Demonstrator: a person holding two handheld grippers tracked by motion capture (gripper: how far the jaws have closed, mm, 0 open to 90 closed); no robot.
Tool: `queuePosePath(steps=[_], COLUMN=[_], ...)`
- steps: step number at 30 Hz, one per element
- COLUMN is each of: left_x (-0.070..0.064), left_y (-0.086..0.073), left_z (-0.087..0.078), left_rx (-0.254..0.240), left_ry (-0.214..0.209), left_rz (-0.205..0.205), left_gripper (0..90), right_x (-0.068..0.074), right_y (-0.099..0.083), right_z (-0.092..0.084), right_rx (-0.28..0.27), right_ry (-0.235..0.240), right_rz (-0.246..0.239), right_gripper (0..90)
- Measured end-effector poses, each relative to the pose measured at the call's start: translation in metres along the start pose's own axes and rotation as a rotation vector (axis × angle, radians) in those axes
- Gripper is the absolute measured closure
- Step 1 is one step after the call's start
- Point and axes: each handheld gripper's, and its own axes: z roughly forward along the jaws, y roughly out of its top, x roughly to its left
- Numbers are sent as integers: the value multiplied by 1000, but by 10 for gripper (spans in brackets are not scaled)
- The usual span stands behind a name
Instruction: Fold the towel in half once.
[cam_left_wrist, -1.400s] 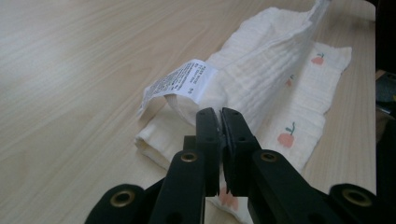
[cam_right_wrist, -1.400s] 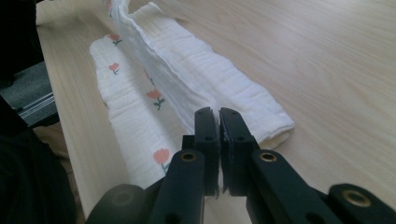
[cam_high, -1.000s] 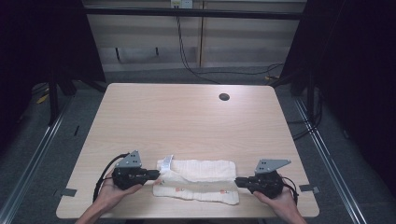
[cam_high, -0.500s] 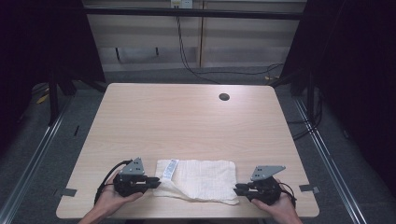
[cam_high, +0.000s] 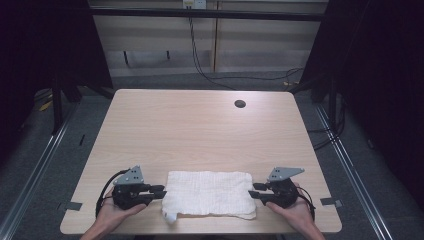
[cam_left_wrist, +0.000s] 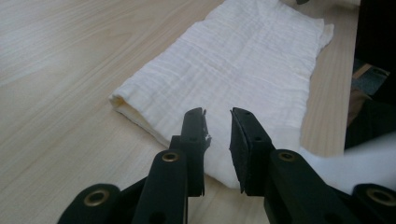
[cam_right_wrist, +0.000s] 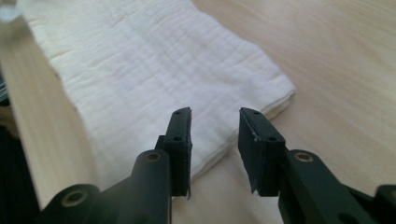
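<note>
Both grippers are sitting with jaws apart, nothing clamped. Left gripper (cam_high: 159, 191) jaws have just been opening, narrow gap, hovering over the cloth's left short end; the pads aren't pressing on it. Right gripper (cam_high: 257, 190) jaws have also just been opening, wider gap, cloth edge lying below and ahead of them, no contact visible.

Going big to small:
- Table (cam_high: 200, 130): light wood, its near edge is running out of the high view at the bottom. 1 dark round hole (cam_high: 240, 104) is showing toward the far right.
- Folded white cloth (cam_high: 209, 194): lying flat near the table's front edge, between the 2 grippers. Long axis is running left-right, parallel to the front edge, short ends facing the grippers. 1 small corner is hanging loose at front left. Layer count is hard to make out; a folded edge is showing in the left gripper view (cam_left_wrist: 243, 70).
- Hands: wrapping both gripper bodies, forearms cut off at the frame bottom.
</note>
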Motion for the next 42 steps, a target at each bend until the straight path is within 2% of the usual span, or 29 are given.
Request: queuePosePath(steps=[4,6,7,9,13,17,18,19,21,24,25,26,27,30,37,40,42], left_x=[3,6,7,8,9,9,8,6,1,-1,-2,-1,-2,-4,-5,-3,2], left_y=[2,3,4,4,4,4,5,5,5,6,7,7,8,12,26,29,29], left_z=[12,20,24,28,29,33,35,37,41,42,43,45,47,53,70,66,59], left_rx=[45,72,88,106,115,125,144,162,165,188,180,170,167,165,176,167,137], left_ry=[-4,13,16,38,47,36,39,45,44,35,32,10,14,15,14,3,-1], left_rz=[7,7,0,-8,-19,-25,-16,-11,6,25,16,4,-3,0,6,-7,-44], left_gripper=[735,709,682,606,546,561,566,566,585,672,689,706,710,706,704,652,624], right_x=[-9,-14,-16,-23,-30,-28,-26,-26,-25,-24,-25,-25,-27,-33,-47,-53,-51], right_y=[10,15,17,21,22,21,21,22,21,22,22,22,22,20,13,12,14], right_z=[12,14,16,20,30,36,36,37,38,37,37,36,35,32,23,22,22], right_rx=[30,40,38,41,46,80,93,101,100,108,110,112,113,113,102,100,97], right_ry=[-32,-60,-73,-78,-76,-53,-56,-68,-52,-48,-46,-56,-61,-81,-111,-126,-142], right_rz=[0,-1,13,10,22,7,-11,-22,-29,-40,-38,-27,-22,7,43,68,69], right_gripper=[573,540,537,521,519,562,565,587,655,746,756,767,776,777,774,687,618])
